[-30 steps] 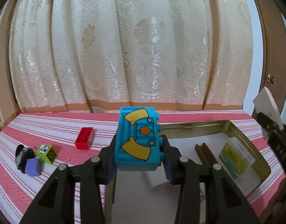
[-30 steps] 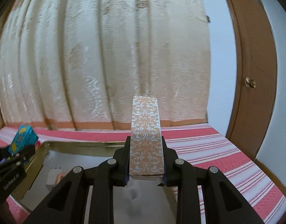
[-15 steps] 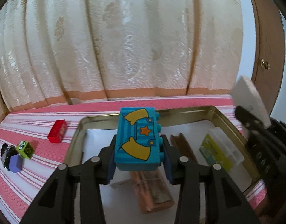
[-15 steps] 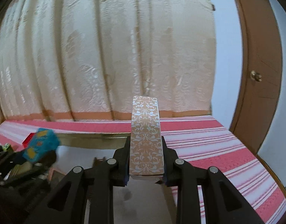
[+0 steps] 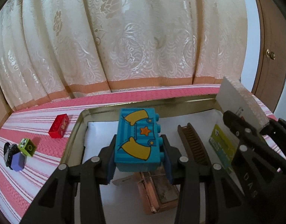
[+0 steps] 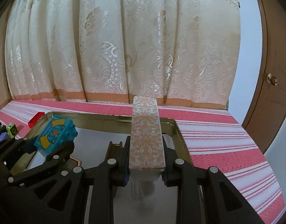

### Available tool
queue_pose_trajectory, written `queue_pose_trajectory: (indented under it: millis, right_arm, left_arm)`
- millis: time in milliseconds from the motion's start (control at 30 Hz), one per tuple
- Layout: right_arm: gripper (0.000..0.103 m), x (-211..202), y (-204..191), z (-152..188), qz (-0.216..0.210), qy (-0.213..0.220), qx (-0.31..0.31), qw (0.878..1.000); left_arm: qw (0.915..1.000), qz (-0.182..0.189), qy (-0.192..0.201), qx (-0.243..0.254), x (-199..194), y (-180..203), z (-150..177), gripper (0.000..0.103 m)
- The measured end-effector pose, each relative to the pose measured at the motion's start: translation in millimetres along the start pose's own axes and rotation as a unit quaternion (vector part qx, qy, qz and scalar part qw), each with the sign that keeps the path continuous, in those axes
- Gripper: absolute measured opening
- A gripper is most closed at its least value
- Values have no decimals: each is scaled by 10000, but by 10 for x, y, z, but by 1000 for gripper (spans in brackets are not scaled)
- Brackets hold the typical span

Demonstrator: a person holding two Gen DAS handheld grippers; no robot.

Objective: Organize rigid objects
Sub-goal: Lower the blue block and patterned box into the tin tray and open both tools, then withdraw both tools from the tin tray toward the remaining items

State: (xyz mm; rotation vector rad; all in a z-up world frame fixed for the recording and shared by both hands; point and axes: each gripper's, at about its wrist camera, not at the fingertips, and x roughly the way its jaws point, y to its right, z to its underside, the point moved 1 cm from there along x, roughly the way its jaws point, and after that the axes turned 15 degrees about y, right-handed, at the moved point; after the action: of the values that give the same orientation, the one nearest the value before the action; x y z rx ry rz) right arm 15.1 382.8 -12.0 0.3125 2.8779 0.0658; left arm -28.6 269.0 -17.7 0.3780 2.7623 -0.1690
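My left gripper (image 5: 138,156) is shut on a turquoise toy brick (image 5: 137,140) with yellow shapes and an orange star, held above the gold metal tray (image 5: 161,102). It also shows in the right wrist view (image 6: 55,138). My right gripper (image 6: 145,160) is shut on a long box with an orange and white pattern (image 6: 145,132), held over the tray's right part (image 6: 174,130). In the left wrist view the box (image 5: 240,102) and right gripper sit at the right. In the tray lie a brown comb (image 5: 194,143), a green and yellow card case (image 5: 221,145) and a copper-coloured box (image 5: 158,190).
On the red striped cloth left of the tray lie a red brick (image 5: 58,126), a green brick (image 5: 27,146), a purple block (image 5: 17,161) and a black piece (image 5: 8,150). A cream curtain hangs behind. A wooden door (image 6: 273,74) stands at the right.
Both grippers have moved closer over the tray, the left one to the right. The right gripper with its box now looms larger at the right of the left wrist view.
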Motion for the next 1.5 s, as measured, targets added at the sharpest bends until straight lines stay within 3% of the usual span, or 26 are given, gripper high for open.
queue_pose_trajectory:
  millis: [167,300,333,367,400,433,567,800,1133,1333,1500]
  right_arm:
    - [30,46,-16,28,-203,-148,146,9996]
    - [43,-4,26,-1,-98,-18,239,9997]
    - [53,-23,54,-9,-34,38,275,9996]
    - [74,-52,100,-27,40,129,379,9992]
    - [86,-70,139,-47,26,211,512,9985]
    - [95,-98,177,-61,5,317,658,9973]
    - [95,-223,235,-112,139,690,830,9941]
    - [95,-202,272,-120,282,655,852,9938]
    - [95,-436,470,-144,766,1302,1129,9821]
    - [95,-558,422,-143,1318,1665,874,9733]
    - [95,-638,409,-132,1531,1825,898,9670]
  left_arm:
    - [10000,-55,-12,74,25,-7,13,45]
    - [9991,-296,247,188,-64,-24,-23,72]
    - [9986,-402,294,166,-85,-61,-38,82]
    - [9987,-401,307,82,-101,-103,-49,92]
    - [9990,-287,337,-53,-127,-140,-61,103]
    - [9988,-196,414,-173,-161,-172,-72,103]
    - [9972,-184,699,-197,-277,-206,-111,103]
    - [9944,-344,1002,12,-386,-239,-117,103]
    - [9931,-435,1071,-196,-475,-484,-88,103]
    - [9923,-564,1014,-436,-499,-740,-17,102]
    - [9905,-765,1066,-402,-537,-896,40,102]
